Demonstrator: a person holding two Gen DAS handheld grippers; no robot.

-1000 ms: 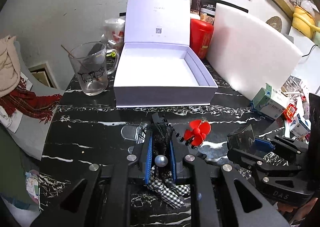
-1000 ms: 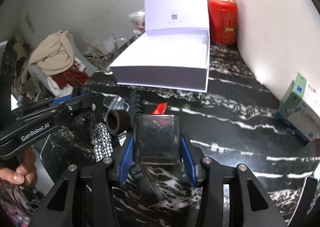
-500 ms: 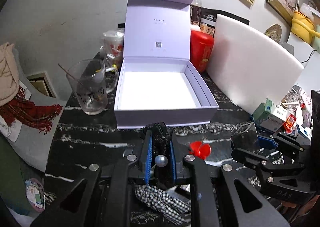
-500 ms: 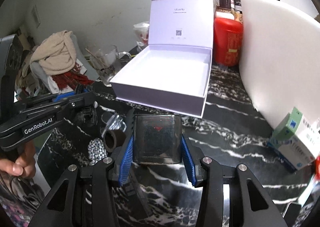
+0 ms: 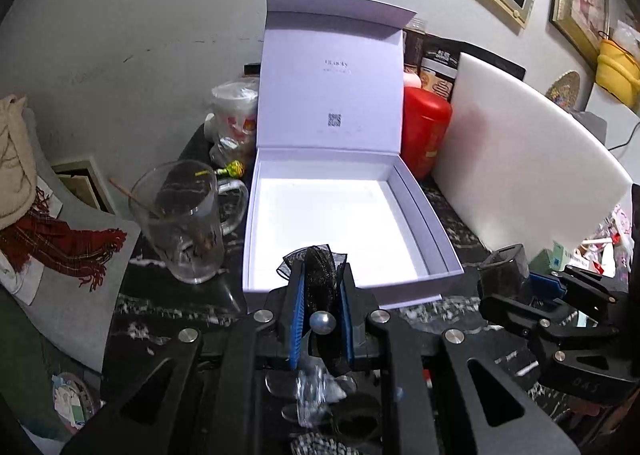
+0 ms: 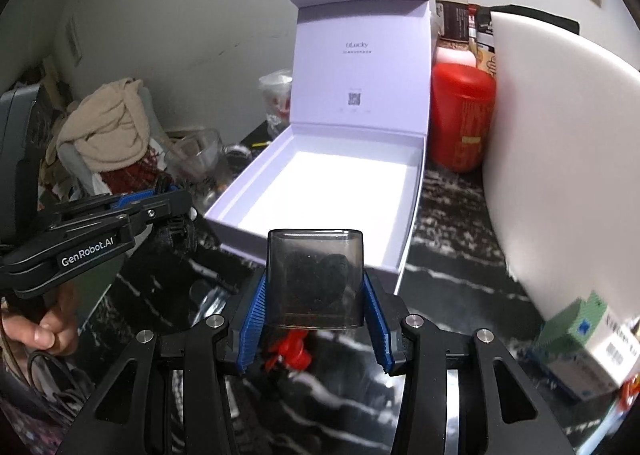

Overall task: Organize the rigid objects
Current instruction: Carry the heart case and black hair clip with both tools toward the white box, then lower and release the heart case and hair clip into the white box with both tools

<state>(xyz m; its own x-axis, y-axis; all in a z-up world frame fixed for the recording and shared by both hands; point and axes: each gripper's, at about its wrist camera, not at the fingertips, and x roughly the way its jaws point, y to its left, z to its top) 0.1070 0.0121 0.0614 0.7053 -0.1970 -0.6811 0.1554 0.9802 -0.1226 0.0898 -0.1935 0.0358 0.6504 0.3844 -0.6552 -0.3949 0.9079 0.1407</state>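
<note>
Left hand-held gripper [image 5: 320, 287]: blue pads pressed tight on a black mesh bow [image 5: 318, 271], held clear of the worktop [image 5: 168, 319] at the near wall of the open white box [image 5: 436, 227]. Right hand-held gripper [image 6: 316, 295]: pads clamped on both sides of a smoky clear plastic case [image 6: 315, 279], also raised, in front of the box. A red propeller-shaped piece [image 6: 290, 351] lies on the worktop below it. Glass mug [image 5: 180, 219] stands left of the box; red canister [image 5: 424, 135] behind its right corner.

On the table [image 5: 168, 319] the open box [image 5: 432, 215] sits at twelve o'clock. A glass mug [image 5: 180, 223] stands at nine of it, a canister [image 5: 424, 131] at two, a board [image 5: 520, 159] leaning at three.
</note>
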